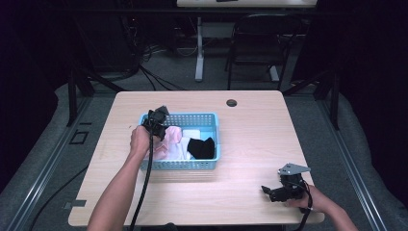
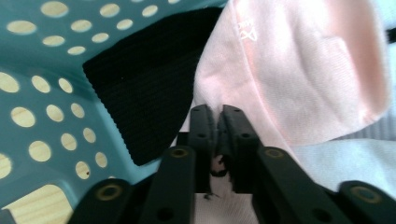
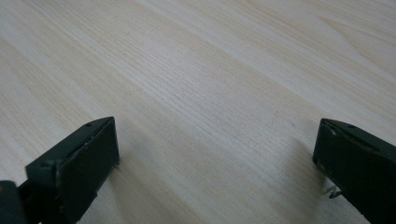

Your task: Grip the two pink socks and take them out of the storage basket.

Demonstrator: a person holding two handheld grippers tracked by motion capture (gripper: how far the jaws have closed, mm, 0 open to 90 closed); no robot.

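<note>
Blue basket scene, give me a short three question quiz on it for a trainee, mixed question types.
1. True or false: the left hand-held gripper is shut on the pale pink cloth inside the blue basket.
2. Multiple choice: what lies under the right hand-held gripper? A) a black cloth B) bare wooden table C) the basket rim
3. Short answer: are the right hand-held gripper's jaws open or shut?

Key
1. True: its jaws pinch a fold of the pink cloth.
2. B: the wooden table, with nothing between the jaws.
3. Open, with the jaws standing wide apart.
</note>
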